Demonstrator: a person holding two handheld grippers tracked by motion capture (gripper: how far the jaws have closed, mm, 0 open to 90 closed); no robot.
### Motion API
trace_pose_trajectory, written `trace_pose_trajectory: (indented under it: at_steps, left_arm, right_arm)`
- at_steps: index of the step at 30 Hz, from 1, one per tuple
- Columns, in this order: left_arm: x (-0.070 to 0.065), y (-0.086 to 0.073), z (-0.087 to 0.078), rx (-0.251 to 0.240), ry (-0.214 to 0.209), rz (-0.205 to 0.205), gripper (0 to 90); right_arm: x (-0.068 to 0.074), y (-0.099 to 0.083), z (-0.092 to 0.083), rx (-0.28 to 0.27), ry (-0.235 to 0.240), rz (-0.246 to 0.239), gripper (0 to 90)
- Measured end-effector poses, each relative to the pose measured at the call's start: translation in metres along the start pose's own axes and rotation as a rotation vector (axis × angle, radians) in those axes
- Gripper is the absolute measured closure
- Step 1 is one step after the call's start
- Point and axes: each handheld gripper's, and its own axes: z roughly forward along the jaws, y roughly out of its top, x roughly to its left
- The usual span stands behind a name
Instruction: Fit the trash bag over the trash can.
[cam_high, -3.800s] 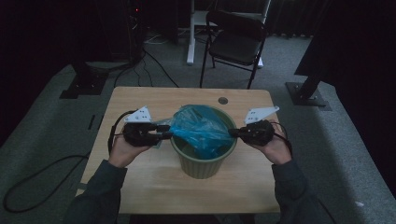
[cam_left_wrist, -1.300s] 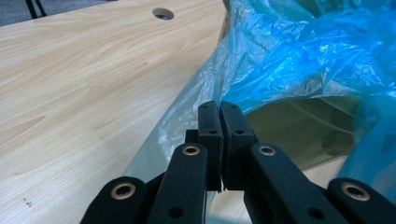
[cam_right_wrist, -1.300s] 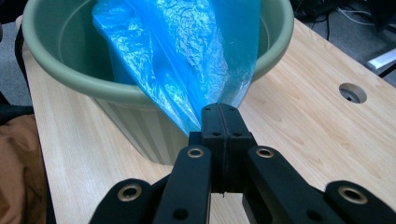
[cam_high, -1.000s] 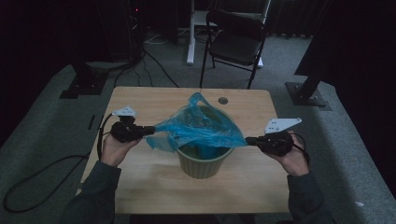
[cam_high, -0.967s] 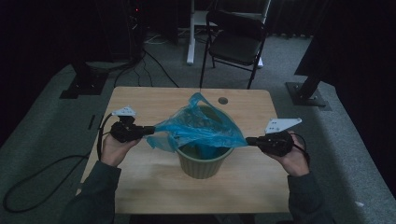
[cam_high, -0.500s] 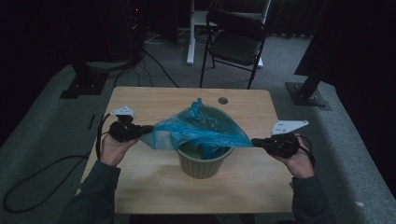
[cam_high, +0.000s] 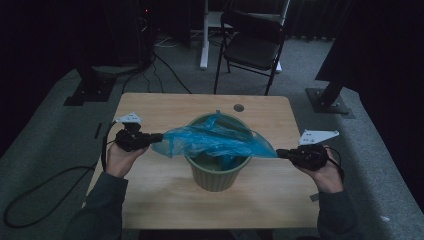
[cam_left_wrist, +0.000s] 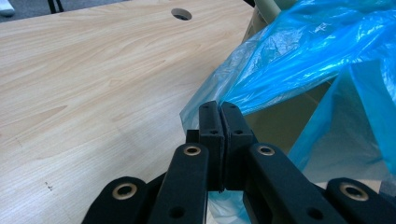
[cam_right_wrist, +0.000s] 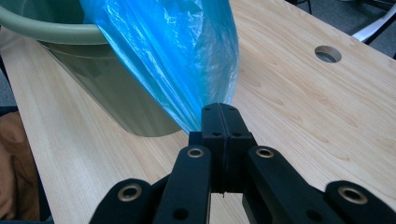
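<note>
A green plastic bin (cam_high: 218, 170) stands at the middle of the wooden table (cam_high: 165, 107). A blue plastic bag (cam_high: 210, 141) sits in it and is stretched wide over its mouth. My left gripper (cam_high: 159, 136) is left of the bin, shut on the bag's left edge (cam_left_wrist: 261, 79). My right gripper (cam_high: 279, 153) is right of the bin, shut on the bag's right edge (cam_right_wrist: 187, 65). Both sets of jaws are pressed together with thin film pinched at their tips. The bin's wall (cam_right_wrist: 107, 98) rises close to the right gripper (cam_right_wrist: 219, 112).
A round cable hole (cam_high: 239, 107) lies in the table near its far edge. A black folding chair (cam_high: 252, 47) stands behind the table. Cables (cam_high: 45, 185) trail over the grey floor at the left. The table's near half is bare wood.
My right gripper has moved outward to the right and slightly down, pulling the bag flatter and wider over the bin. The left gripper has stayed in place.
</note>
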Motion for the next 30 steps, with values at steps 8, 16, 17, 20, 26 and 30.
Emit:
trace_pose_trajectory:
  at_steps: [8,16,17,20,26,30]
  left_arm:
    - [0.000,0.000,0.000,-0.003,0.000,-0.002,89.1]
    - [-0.007,0.003,-0.003,-0.019,-0.009,0.025,85.6]
    - [-0.008,0.004,-0.003,-0.023,-0.011,0.028,83.6]
    - [-0.011,0.006,-0.004,-0.034,-0.012,0.036,77.7]
    - [-0.013,0.007,-0.008,-0.057,-0.014,0.038,66.5]
    - [-0.014,0.008,-0.011,-0.075,-0.015,0.038,61.3]
  right_arm:
    - [-0.004,-0.004,-0.004,-0.004,-0.005,0.014,90.0]
    - [0.004,0.003,-0.003,-0.030,0.009,-0.010,70.4]
    - [0.005,0.006,-0.005,-0.044,0.018,-0.014,65.3]
    - [0.007,0.012,-0.008,-0.069,0.025,-0.018,61.6]
    - [0.006,0.022,-0.010,-0.102,0.025,-0.021,56.4]
    - [0.006,0.024,-0.011,-0.113,0.019,-0.015,55.2]
